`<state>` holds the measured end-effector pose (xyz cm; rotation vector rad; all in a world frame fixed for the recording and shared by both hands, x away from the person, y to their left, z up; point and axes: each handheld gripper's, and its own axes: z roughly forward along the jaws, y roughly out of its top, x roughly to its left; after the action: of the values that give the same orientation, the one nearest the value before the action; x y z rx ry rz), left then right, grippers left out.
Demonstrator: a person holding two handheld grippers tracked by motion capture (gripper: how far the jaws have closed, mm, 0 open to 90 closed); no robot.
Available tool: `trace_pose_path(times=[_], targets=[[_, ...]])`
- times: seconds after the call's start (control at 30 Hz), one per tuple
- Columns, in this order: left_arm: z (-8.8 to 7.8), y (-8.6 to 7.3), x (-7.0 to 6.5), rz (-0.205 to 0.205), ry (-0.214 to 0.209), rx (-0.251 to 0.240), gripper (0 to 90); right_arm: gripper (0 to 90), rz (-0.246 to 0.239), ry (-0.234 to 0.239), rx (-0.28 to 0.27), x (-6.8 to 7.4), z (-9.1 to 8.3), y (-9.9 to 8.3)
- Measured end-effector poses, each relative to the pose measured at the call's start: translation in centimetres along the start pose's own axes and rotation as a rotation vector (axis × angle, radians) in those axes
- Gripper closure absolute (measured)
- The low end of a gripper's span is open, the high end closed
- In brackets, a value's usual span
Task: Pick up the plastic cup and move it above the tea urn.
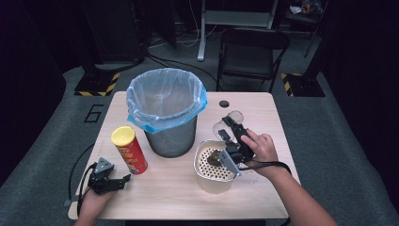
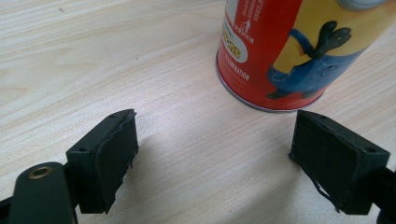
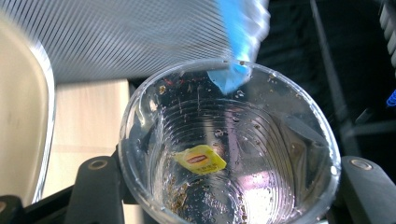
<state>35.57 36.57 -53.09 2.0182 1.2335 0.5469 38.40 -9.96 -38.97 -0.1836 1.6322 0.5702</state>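
My right gripper [image 1: 230, 129] is shut on a clear plastic cup [image 1: 229, 120], tipped on its side just right of the bin. In the right gripper view the cup [image 3: 280, 154] sits between the jaws of my right gripper [image 3: 229, 191], with a yellow tea-bag tag [image 3: 201, 159] and brown specks stuck inside. Below it stands a beige tub [image 1: 203, 178] with a perforated insert holding a dark lump [image 1: 212, 157]. My left gripper [image 1: 121, 181] rests open at the table's near left corner. In the left gripper view it [image 2: 215, 158] holds nothing, and a red can [image 2: 275, 51] stands just ahead.
A grey mesh bin [image 1: 169, 139] lined with a blue bag [image 1: 164, 94] stands mid-table. The red can with a yellow lid [image 1: 129, 149] is to its left. A round hole [image 1: 224, 103] marks the far tabletop. A folding chair [image 1: 251, 52] stands behind the table.
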Motion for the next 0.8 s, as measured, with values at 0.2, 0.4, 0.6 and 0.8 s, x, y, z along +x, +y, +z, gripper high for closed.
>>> trace_pose_path(times=[0.2,0.4,0.6,0.8], targets=[[0.0,0.0,0.0,0.000,0.000,0.000,14.5,36.3,0.458,0.089,-0.016,-2.6,1.1,-1.6],[0.0,0.0,0.0,0.000,0.000,0.000,14.5,36.4,0.953,0.220,-0.038,-4.0,2.1,-3.9],[0.0,0.0,0.0,0.000,0.000,0.000,14.5,36.5,1.326,0.366,-0.083,-4.5,2.8,-5.5],[0.0,0.0,0.0,0.000,0.000,0.000,14.5,36.5,1.484,0.414,-0.056,-5.0,3.5,-6.5]])
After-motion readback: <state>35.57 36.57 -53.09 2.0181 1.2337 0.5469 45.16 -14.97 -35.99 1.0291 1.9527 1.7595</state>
